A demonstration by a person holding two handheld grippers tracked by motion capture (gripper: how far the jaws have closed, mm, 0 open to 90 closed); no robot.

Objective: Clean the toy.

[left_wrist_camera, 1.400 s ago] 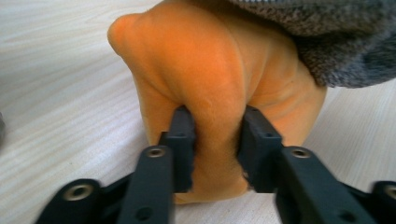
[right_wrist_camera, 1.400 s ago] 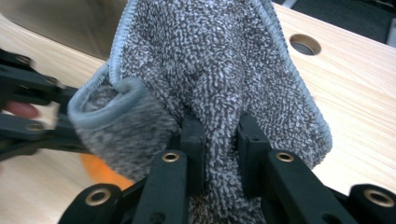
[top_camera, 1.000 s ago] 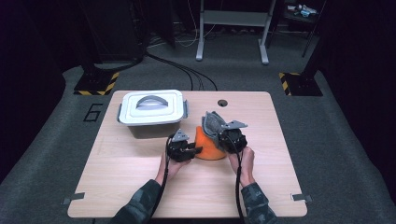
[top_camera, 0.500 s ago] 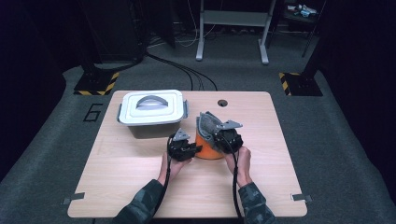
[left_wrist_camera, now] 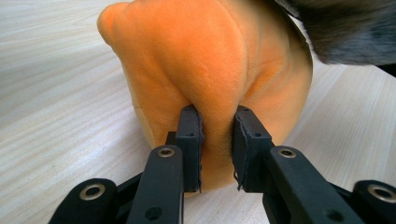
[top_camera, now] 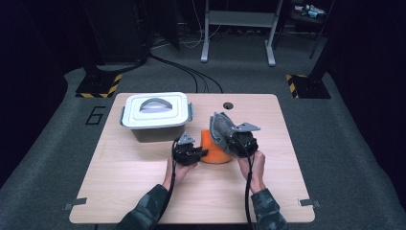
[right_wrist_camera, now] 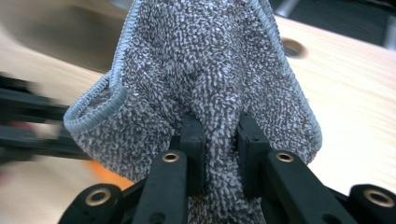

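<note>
Pinching a fold of the soft orange plush toy, the left gripper was clamped on it. Right gripper gripped the grey looped microfibre cloth, touching the toy's top.

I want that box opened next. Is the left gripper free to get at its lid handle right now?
Probably not yet: the left gripper is shut on the orange plush. The white box lies close, with bare table between.

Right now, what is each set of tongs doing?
Left tongs: closed, pinching the soft orange plush toy.
Right tongs: closed on the grey looped microfibre cloth.
</note>
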